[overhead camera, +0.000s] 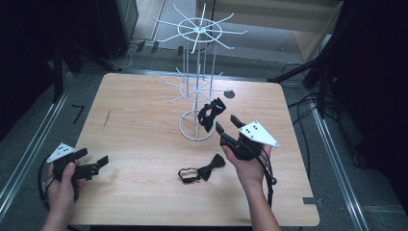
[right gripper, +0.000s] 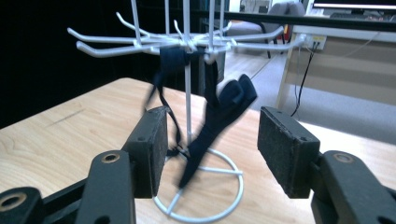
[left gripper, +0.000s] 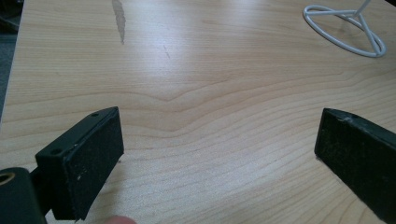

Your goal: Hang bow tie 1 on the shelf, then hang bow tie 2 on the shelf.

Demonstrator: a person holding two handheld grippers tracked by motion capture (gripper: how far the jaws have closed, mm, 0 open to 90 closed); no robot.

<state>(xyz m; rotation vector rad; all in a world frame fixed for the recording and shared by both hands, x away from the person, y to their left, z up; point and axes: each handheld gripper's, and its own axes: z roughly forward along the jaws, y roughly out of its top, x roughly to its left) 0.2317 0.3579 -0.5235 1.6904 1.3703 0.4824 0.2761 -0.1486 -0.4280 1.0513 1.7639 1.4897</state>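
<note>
Your right gripper (right gripper: 212,149) shows the hanging bow tie (right gripper: 219,121) dangling steeply from the rack (right gripper: 187,44), fingers open just before it. From above, another bow tie (overhead camera: 202,172) lies crosswise on the counter (overhead camera: 144,144). Your left gripper (left gripper: 219,158) stands open, empty.
</note>
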